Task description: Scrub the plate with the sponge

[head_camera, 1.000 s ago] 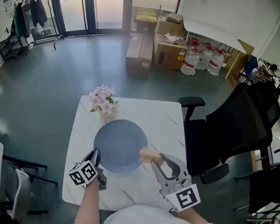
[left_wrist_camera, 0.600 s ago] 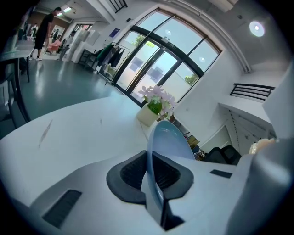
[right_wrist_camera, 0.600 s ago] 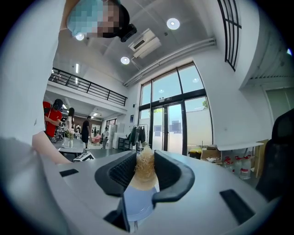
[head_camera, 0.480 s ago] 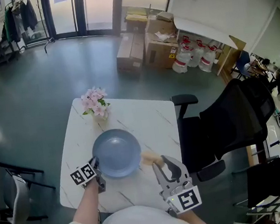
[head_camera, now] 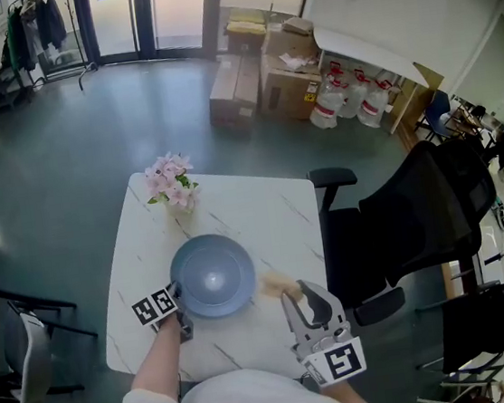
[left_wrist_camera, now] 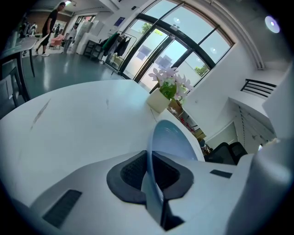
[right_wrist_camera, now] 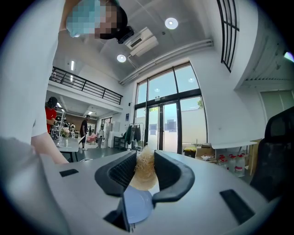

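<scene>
Left gripper [head_camera: 177,299] fingers clamped on near-left rim of blue plate [head_camera: 213,274], mid white worktop [head_camera: 267,212]; right gripper [head_camera: 290,293] fingers clamped on sponge [head_camera: 276,284], just right of plate

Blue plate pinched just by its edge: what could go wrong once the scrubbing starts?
The left tongs hold the round blue plate only at its rim, so a firm push from the beige fibrous sponge in the right tongs might make it slip or pivot. A shoved plate could knock the vase of pink flowers just beyond it.
</scene>
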A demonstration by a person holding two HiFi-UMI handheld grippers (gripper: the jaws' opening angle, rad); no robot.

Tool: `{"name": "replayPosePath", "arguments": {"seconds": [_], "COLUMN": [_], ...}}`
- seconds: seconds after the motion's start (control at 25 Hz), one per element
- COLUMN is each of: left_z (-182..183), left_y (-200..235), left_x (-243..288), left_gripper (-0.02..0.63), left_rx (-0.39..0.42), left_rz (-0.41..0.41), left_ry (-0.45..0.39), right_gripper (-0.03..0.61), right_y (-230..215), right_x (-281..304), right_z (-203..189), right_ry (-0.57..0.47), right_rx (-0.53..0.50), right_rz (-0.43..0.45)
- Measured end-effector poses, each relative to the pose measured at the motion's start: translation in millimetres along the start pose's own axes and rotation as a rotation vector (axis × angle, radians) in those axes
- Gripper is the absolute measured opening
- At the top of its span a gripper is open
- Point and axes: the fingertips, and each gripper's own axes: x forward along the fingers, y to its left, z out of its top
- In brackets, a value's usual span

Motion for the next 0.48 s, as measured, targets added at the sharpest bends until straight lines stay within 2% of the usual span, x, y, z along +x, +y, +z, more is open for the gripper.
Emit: {"name": "replayPosePath", "arguments": {"seconds": [0.32,0.48], "left_z": [-6.5,-6.1], "left_y": [10.9,14.8], "left_x": [5.8,6.7], "left_gripper": [0.043,0.043], "left_rx": [0.0,-0.001], "left_rz": [0.047,0.065], "left_ry": [0.042,0.028], "right_gripper": [0.13,0.13], "right_y": [-0.4,1.5], "right_x": [2.6,2.7], "right_z": [-1.1,-0.9], "right_ry": [0.008,0.008], "right_rx": [0.016,0.007], "right_rz": [-0.005,0.008]}}
